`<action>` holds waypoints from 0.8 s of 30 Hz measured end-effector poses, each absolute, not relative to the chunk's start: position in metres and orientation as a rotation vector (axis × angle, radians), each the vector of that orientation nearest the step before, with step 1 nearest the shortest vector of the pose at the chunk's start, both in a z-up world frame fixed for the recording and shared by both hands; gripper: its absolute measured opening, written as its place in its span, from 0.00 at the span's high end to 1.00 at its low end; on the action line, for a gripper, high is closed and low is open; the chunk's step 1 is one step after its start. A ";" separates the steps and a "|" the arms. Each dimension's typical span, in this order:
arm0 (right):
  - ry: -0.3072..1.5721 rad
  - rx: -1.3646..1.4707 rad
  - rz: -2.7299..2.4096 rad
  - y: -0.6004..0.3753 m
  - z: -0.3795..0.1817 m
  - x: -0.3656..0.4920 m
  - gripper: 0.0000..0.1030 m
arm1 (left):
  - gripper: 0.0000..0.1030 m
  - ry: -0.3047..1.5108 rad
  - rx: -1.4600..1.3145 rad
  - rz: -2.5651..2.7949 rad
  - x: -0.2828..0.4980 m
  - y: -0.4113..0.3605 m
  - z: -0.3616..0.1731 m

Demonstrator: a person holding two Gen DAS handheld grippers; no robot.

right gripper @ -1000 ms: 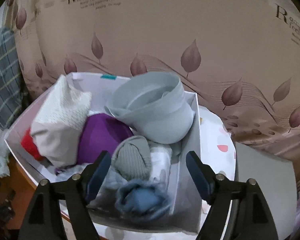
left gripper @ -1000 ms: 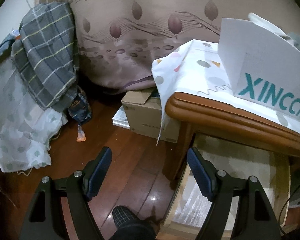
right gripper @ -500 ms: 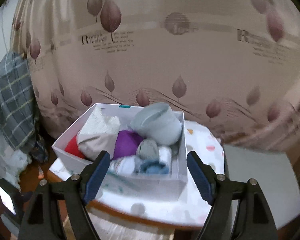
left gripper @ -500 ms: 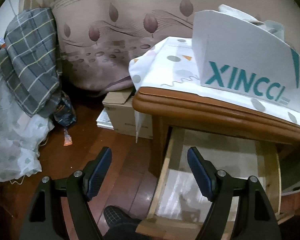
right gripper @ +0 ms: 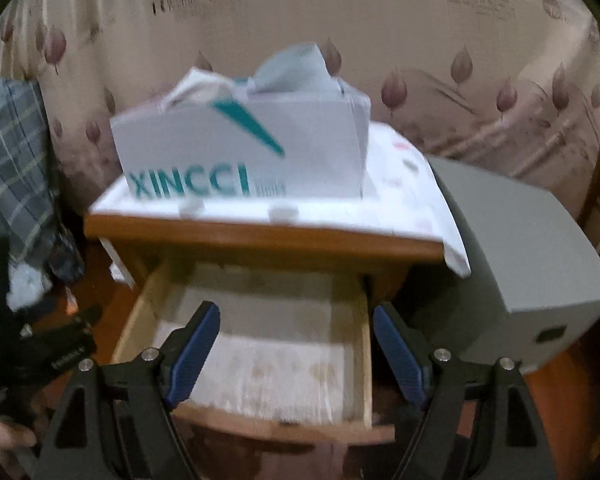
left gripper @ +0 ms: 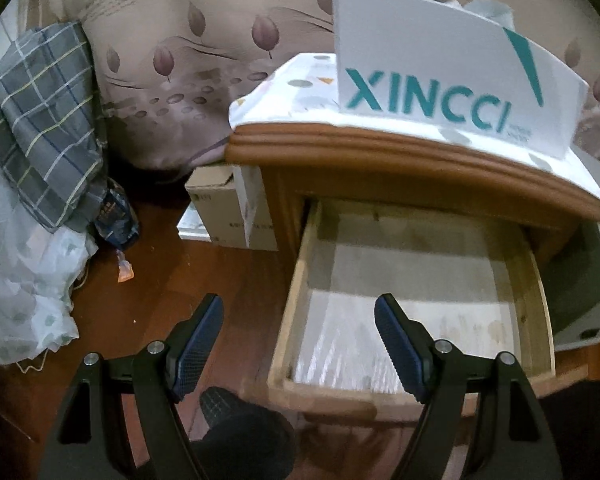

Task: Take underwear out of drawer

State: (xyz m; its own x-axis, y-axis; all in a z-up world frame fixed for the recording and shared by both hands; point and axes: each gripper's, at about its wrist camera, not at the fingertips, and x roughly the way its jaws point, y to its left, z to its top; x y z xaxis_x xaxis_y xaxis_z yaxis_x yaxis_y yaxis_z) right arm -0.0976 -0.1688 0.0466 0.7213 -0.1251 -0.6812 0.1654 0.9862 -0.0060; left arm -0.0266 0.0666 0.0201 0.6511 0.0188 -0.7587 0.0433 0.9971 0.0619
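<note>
The wooden nightstand drawer (left gripper: 296, 292) is pulled open; it also shows in the right wrist view (right gripper: 366, 344). I see only its pale liner inside, no underwear. On top of the nightstand stands a white XINCCI box (left gripper: 452, 76), also in the right wrist view (right gripper: 240, 152), with white and grey garments (right gripper: 288, 70) sticking out of it. My left gripper (left gripper: 298, 344) is open and empty, above the drawer's front left corner. My right gripper (right gripper: 296, 350) is open and empty, above the drawer's front.
A cardboard box (left gripper: 228, 216) sits on the dark wood floor left of the nightstand. A plaid cloth (left gripper: 44, 120) and pale fabric (left gripper: 16, 280) hang at the left. A grey box (right gripper: 516, 248) stands right of the nightstand. A leaf-patterned curtain (right gripper: 460, 40) is behind.
Both grippers have drawn back and down from the box on top. The open drawer has come into both views. The jaws have stayed open.
</note>
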 end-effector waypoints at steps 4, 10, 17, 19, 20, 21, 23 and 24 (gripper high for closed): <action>0.784 0.061 -0.175 -0.167 0.029 -0.112 0.21 | 0.27 0.886 0.068 -0.033 -0.037 0.060 0.014; 0.840 0.066 -0.175 -0.162 0.007 -0.125 0.21 | 0.27 0.882 0.107 -0.051 -0.045 0.045 0.009; 0.869 0.074 -0.171 -0.159 -0.003 -0.127 0.21 | 0.27 0.893 0.154 -0.058 -0.043 0.037 0.003; 0.873 0.072 -0.177 -0.159 -0.004 -0.126 0.21 | 0.27 0.893 0.147 -0.068 -0.043 0.037 0.004; 0.876 0.070 -0.174 -0.159 -0.005 -0.126 0.21 | 0.27 0.894 0.140 -0.073 -0.043 0.037 0.004; 0.879 0.066 -0.174 -0.158 -0.006 -0.125 0.21 | 0.27 0.897 0.132 -0.078 -0.043 0.037 0.004; 0.882 0.060 -0.172 -0.157 -0.008 -0.125 0.21 | 0.27 0.896 0.133 -0.074 -0.043 0.037 0.004; 0.883 0.058 -0.172 -0.156 -0.009 -0.125 0.21 | 0.27 0.898 0.138 -0.074 -0.043 0.036 0.004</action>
